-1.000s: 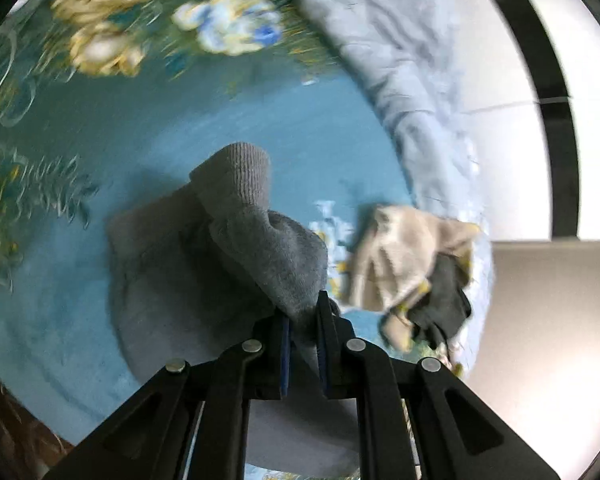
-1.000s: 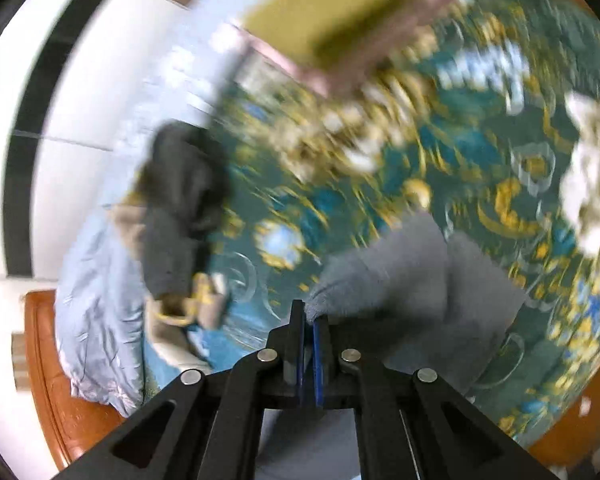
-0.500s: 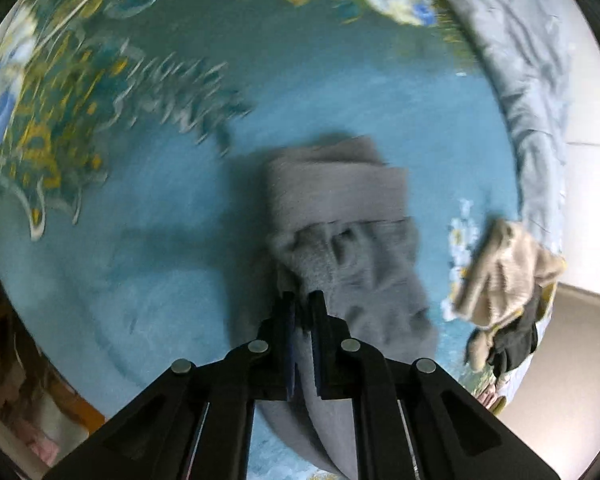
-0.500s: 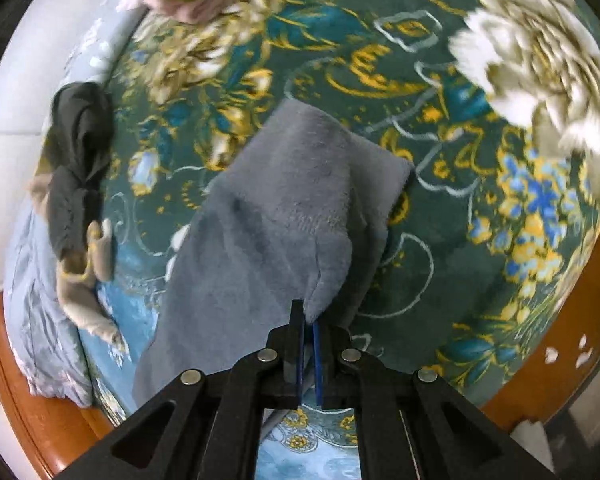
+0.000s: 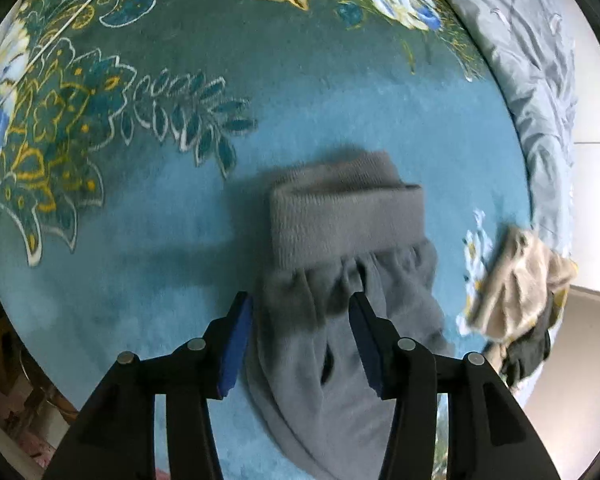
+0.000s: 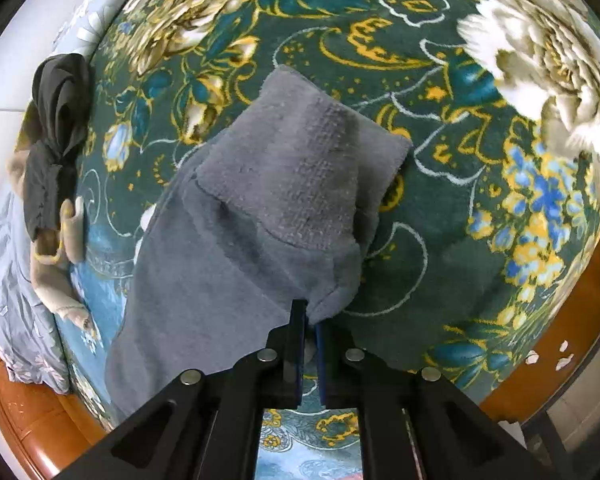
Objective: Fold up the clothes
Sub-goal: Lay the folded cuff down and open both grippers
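A grey fleece garment (image 5: 340, 272) with a ribbed band lies folded over on the teal floral blanket (image 5: 160, 200). My left gripper (image 5: 300, 312) is open, its jaws standing either side of the gathered cloth just below the band, holding nothing. In the right wrist view the same grey garment (image 6: 268, 208) lies doubled over. My right gripper (image 6: 309, 320) is shut on the garment's near corner, low over the blanket (image 6: 440, 240).
A heap of beige and dark clothes (image 5: 516, 300) lies at the blanket's edge; it also shows in the right wrist view (image 6: 52, 160). A pale blue bedsheet (image 5: 532, 60) borders the blanket. A wooden bed frame (image 6: 560, 352) runs along the edge.
My left gripper has opened and let go of the grey garment, which now lies on the blanket. My right gripper stays shut on its corner and has lowered the fold.
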The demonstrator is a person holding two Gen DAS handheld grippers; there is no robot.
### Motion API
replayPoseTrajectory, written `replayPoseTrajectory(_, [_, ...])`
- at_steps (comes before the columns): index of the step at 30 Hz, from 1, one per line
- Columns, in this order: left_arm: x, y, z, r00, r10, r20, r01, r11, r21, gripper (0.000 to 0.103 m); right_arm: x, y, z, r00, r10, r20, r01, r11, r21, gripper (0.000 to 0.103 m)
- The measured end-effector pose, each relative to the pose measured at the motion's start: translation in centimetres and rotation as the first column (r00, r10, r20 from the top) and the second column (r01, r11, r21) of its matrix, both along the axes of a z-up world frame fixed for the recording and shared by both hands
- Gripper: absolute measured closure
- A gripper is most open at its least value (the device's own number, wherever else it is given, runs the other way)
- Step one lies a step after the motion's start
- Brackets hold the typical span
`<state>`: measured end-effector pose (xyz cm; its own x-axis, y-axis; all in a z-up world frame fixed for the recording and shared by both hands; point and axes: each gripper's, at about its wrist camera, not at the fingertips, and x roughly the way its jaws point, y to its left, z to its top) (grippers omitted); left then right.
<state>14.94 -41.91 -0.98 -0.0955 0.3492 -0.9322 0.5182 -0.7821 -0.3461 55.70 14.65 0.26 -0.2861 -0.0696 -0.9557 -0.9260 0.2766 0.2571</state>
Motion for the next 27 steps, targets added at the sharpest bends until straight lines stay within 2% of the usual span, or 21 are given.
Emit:
replayPoseTrajectory(1, [-0.3, 0.1, -0.2, 1.0, 0.001, 0.001, -0.001, 1.0, -0.008, 0.056, -0.1, 0.1, 0.0, 1.0, 0.004, 0.005, -0.004, 1.0, -0.003, 0.096])
replayPoseTrajectory(2, [-0.6, 0.3, -0.2, 1.0, 0.0, 0.0, 0.0, 1.0, -0.013, 0.075, -0.1, 0.1, 0.1, 1.0, 0.005, 0.008, -0.005, 1.0, -0.006, 0.096])
replayPoseTrajectory(4, [-1.2, 0.4, -0.2, 1.0, -0.019, -0.014, 0.019, 1.0, -0.022, 0.085, -0.3, 0.2, 0.2, 1.0, 0.004, 0.014, -0.004, 1.0, -0.012, 0.096])
replayPoseTrajectory(5, [-1.5, 0.6, 0.4, 0.998, -0.04, -0.041, 0.039, 0.999, -0.011, 0.095, -0.4, 0.2, 0.2, 1.0, 0.002, 0.016, -0.002, 1.0, -0.015, 0.096])
replayPoseTrajectory(7, [-2.2, 1.1, 2.1, 0.99, -0.073, -0.117, 0.077, 0.997, 0.028, 0.095, -0.5, 0.3, 0.4, 1.0, -0.006, 0.009, 0.006, 1.0, -0.016, 0.096])
replayPoseTrajectory(9, [-2.9, 1.3, 4.6, 0.966, -0.086, -0.244, 0.112, 0.989, 0.096, 0.095, -0.6, 0.5, 0.6, 1.0, -0.01, -0.005, 0.01, 1.0, -0.014, 0.096])
replayPoseTrajectory(11, [-3.5, 1.2, 5.4, 0.948, -0.128, -0.291, 0.154, 0.986, 0.069, 0.095, -0.8, 0.7, 0.6, 1.0, 0.009, 0.007, -0.008, 1.0, -0.021, 0.096])
replayPoseTrajectory(12, [-3.8, 1.0, 5.0, 0.949, -0.146, -0.278, 0.166, 0.985, 0.05, 0.095, -0.8, 0.8, 0.5, 1.0, 0.018, 0.019, -0.017, 0.999, -0.027, 0.096])
replayPoseTrajectory(16, [-4.7, 0.3, 0.5, 0.984, -0.14, -0.112, 0.144, 0.989, 0.033, 0.094, -0.7, 0.8, -0.1, 0.999, 0.008, 0.046, -0.006, 0.998, -0.059, 0.096])
replayPoseTrajectory(19, [-5.0, 0.0, -1.6, 0.988, -0.151, -0.025, 0.151, 0.989, -0.004, 0.08, -1.1, 0.9, 0.3, 0.998, 0.027, 0.059, -0.024, 0.998, -0.053, 0.096])
replayPoseTrajectory(21, [-5.0, 0.0, -2.1, 0.985, -0.171, 0.005, 0.171, 0.985, -0.035, 0.056, -1.4, 1.0, 0.4, 0.997, 0.043, 0.069, -0.039, 0.998, -0.053, 0.096])
replayPoseTrajectory(22, [-5.0, 0.0, -2.4, 0.985, -0.171, 0.008, 0.171, 0.984, -0.041, 0.053, -1.5, 1.0, 0.5, 0.996, 0.046, 0.074, -0.042, 0.998, -0.052, 0.096])
replayPoseTrajectory(24, [-5.0, -0.1, -3.5, 0.99, -0.143, 0.018, 0.143, 0.99, -0.006, 0.047, -1.5, 1.0, 0.4, 0.996, 0.04, 0.077, -0.036, 0.998, -0.052, 0.096])
replayPoseTrajectory(27, [-5.0, -0.4, -5.0, 0.997, -0.078, 0.028, 0.077, 0.995, 0.057, 0.045, -1.5, 1.0, 0.5, 0.996, 0.036, 0.081, -0.032, 0.998, -0.051, 0.096])
